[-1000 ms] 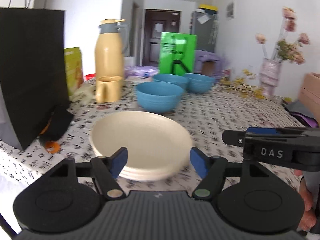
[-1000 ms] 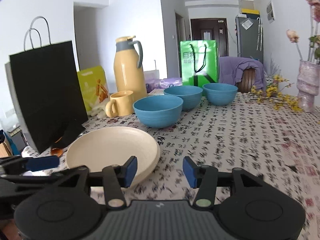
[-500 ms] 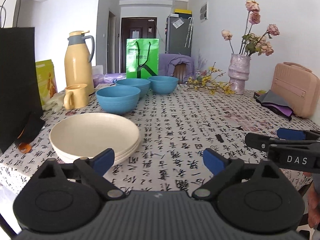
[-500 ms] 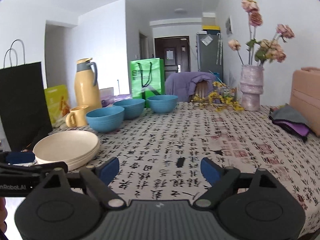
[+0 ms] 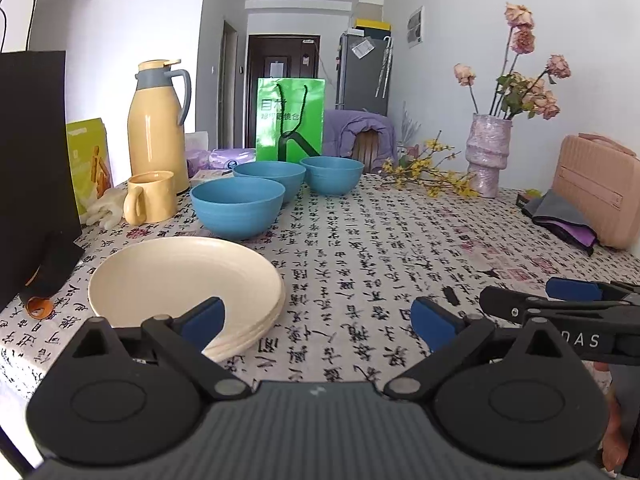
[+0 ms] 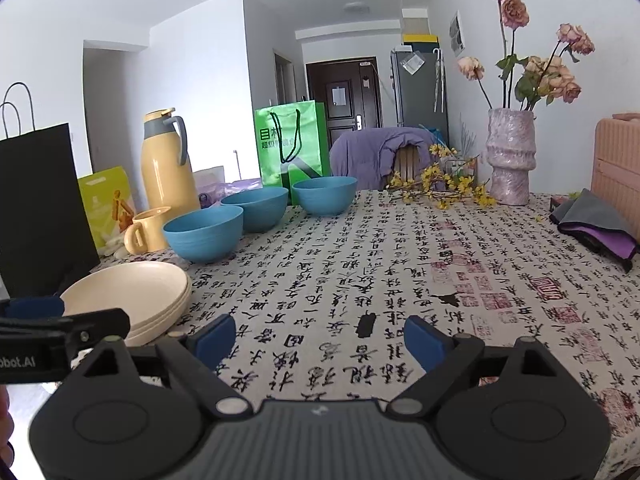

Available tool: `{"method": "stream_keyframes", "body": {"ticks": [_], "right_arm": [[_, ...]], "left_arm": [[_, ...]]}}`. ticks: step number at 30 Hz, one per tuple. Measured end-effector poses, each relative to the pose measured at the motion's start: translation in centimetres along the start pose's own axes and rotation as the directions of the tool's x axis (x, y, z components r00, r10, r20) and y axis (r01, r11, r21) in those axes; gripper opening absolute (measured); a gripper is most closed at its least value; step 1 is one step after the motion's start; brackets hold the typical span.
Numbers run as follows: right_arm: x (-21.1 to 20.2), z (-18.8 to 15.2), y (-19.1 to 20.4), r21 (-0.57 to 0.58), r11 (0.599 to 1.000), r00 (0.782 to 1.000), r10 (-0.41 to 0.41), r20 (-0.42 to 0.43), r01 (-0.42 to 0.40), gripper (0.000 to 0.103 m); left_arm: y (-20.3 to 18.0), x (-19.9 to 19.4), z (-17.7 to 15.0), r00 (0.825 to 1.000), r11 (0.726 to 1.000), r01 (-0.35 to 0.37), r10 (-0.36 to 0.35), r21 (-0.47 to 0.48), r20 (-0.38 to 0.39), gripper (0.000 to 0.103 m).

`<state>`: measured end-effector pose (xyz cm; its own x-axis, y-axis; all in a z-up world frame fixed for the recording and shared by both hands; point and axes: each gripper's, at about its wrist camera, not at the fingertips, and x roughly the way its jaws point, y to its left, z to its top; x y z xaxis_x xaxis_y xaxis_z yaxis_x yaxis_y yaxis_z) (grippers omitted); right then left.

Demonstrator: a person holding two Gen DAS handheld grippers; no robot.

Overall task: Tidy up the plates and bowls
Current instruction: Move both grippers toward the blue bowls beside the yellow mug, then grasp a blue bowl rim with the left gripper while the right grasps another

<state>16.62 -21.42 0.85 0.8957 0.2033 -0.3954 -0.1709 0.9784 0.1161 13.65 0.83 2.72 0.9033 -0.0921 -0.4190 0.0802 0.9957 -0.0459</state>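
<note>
Cream plates [image 5: 186, 280] sit stacked just left of my left gripper [image 5: 316, 318]; blue bowls [image 5: 238, 208] beyond. Both it and my right gripper [image 6: 318, 338] gape empty, nothing between, jaws just opened.

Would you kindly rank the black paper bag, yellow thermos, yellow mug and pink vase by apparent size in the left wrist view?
1. Black paper bag, cropped by the frame.
2. Yellow thermos.
3. Pink vase, though farther away, so true size is unsure.
4. Yellow mug.

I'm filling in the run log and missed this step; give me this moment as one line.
left gripper: open, empty | right gripper: open, empty | cream plates: stacked | blue bowls: three, separate, unstacked
</note>
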Motion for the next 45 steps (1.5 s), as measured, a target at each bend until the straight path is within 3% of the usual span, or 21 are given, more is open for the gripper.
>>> {"method": "stream_keyframes", "body": {"ticks": [9, 15, 20, 22, 28, 31, 33, 36, 38, 41, 45], "right_arm": [[5.3, 2.8, 1.4, -0.012, 0.999, 0.999, 0.032, -0.036, -0.033, 0.091], [12.5, 6.2, 2.8, 0.002, 0.993, 0.987, 0.117, -0.111, -0.117, 0.087], [19.4, 9.8, 5.2, -0.009, 0.982, 0.971, 0.186, -0.147, -0.190, 0.085], [22.6, 11.0, 6.1, 0.000, 0.979, 0.964, 0.202, -0.173, -0.205, 0.084], [29.8, 13.0, 7.6, 0.082, 0.968, 0.941, 0.249, -0.231, -0.236, 0.075], [32.4, 13.5, 8.1, 0.130, 0.959, 0.933, 0.275, -0.234, -0.250, 0.067], [33.6, 13.6, 8.4, 0.149, 0.955, 0.926, 0.287, -0.246, -0.257, 0.055], [35.3, 13.2, 8.8, 0.170, 0.952, 0.914, 0.295, -0.279, -0.256, 0.040], [35.9, 12.7, 8.9, 0.177, 0.953, 0.908, 0.291, -0.301, -0.247, 0.035], [36.4, 12.2, 8.9, 0.207, 0.942, 0.894, 0.319, -0.314, -0.263, 0.022], [35.9, 12.1, 9.4, 0.180, 0.956, 0.903, 0.281, -0.325, -0.232, 0.016]], "left_arm": [[3.8, 5.2, 3.0, 0.996, 0.996, -0.076, 0.073, -0.044, -0.048, 0.101], [8.8, 10.1, 7.7, 0.991, 0.983, -0.115, 0.104, -0.146, -0.083, 0.097], [12.9, 15.7, 11.9, 0.985, 0.972, -0.159, 0.144, -0.175, -0.097, 0.082], [14.3, 17.9, 13.0, 0.985, 0.969, -0.148, 0.126, -0.196, -0.119, 0.080], [17.3, 24.3, 14.4, 0.974, 0.968, -0.143, 0.101, -0.206, -0.201, 0.061], [18.0, 26.6, 14.4, 0.969, 0.970, -0.131, 0.082, -0.204, -0.232, 0.046], [18.4, 27.6, 14.3, 0.966, 0.970, -0.120, 0.064, -0.212, -0.252, 0.029], [18.8, 28.6, 13.9, 0.960, 0.968, -0.117, 0.053, -0.222, -0.276, 0.020], [19.0, 28.8, 13.7, 0.960, 0.970, -0.111, 0.049, -0.215, -0.276, 0.013], [19.2, 28.5, 13.6, 0.963, 0.972, -0.082, 0.021, -0.220, -0.268, 0.012], [18.3, 28.1, 13.8, 0.962, 0.977, -0.097, 0.043, -0.191, -0.269, 0.010]]}}
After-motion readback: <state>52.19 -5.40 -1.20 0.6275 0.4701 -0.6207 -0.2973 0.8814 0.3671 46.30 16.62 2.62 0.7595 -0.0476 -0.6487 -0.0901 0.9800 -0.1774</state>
